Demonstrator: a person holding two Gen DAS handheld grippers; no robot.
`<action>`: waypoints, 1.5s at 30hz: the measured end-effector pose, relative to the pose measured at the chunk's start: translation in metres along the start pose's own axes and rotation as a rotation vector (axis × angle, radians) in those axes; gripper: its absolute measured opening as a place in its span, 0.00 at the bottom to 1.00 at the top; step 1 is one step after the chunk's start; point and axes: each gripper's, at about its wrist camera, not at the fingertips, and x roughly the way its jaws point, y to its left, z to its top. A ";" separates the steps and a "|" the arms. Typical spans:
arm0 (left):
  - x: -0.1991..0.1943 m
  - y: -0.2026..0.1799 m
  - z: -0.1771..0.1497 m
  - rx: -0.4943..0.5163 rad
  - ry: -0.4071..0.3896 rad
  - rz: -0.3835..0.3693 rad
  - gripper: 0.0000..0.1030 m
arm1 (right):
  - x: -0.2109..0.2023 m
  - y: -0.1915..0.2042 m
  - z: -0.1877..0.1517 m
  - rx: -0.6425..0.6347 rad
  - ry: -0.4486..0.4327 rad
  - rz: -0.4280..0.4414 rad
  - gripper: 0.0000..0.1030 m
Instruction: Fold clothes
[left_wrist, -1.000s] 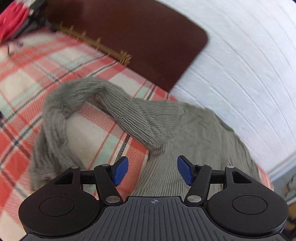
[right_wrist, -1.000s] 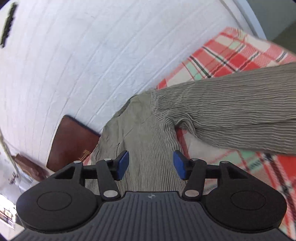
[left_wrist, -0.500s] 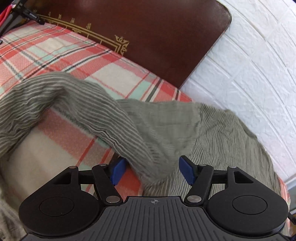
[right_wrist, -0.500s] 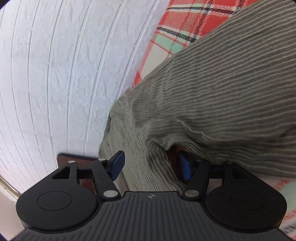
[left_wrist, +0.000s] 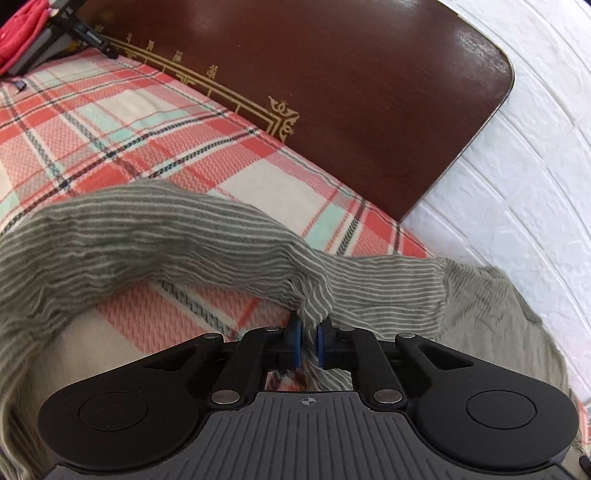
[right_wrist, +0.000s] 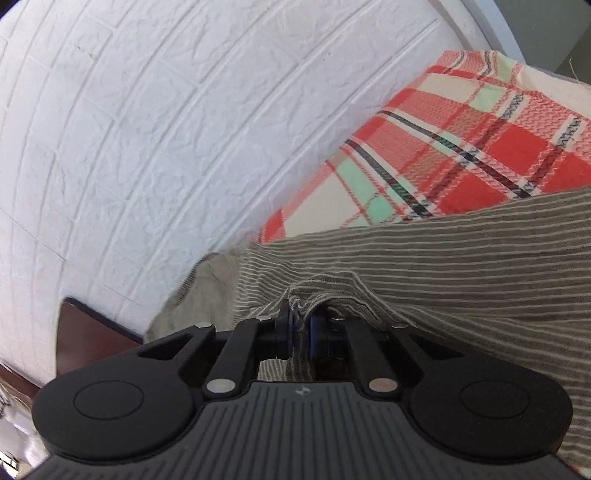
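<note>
A grey-green striped shirt (left_wrist: 388, 284) lies on a red, cream and mint plaid bedspread (left_wrist: 110, 122). Its long sleeve (left_wrist: 129, 236) arches off to the left in the left wrist view. My left gripper (left_wrist: 308, 339) is shut on a bunched fold of the shirt where that sleeve meets the body. In the right wrist view the same striped shirt (right_wrist: 461, 269) fills the right half. My right gripper (right_wrist: 301, 326) is shut on a pinched ridge of its cloth, the blue pads almost hidden by fabric.
A dark brown headboard (left_wrist: 351, 92) with gold trim stands behind the bed. A white brick-pattern wall (right_wrist: 147, 129) runs along the bed's side, close to the shirt. Red cloth and dark gear (left_wrist: 26, 40) sit at the far left corner.
Both grippers moved down onto the shirt and went from open to shut, each pinching a fold of striped cloth. The sleeve near the left gripper is now lifted slightly.
</note>
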 end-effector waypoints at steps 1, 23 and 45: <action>0.001 0.001 0.001 0.000 -0.003 -0.001 0.05 | 0.001 -0.003 -0.001 0.009 -0.001 -0.011 0.09; -0.098 0.026 -0.065 0.316 0.129 -0.127 0.62 | -0.127 -0.014 -0.091 -0.193 0.159 0.006 0.61; -0.153 0.053 -0.099 0.317 0.114 -0.143 0.63 | -0.190 -0.030 -0.124 -0.156 0.125 0.052 0.63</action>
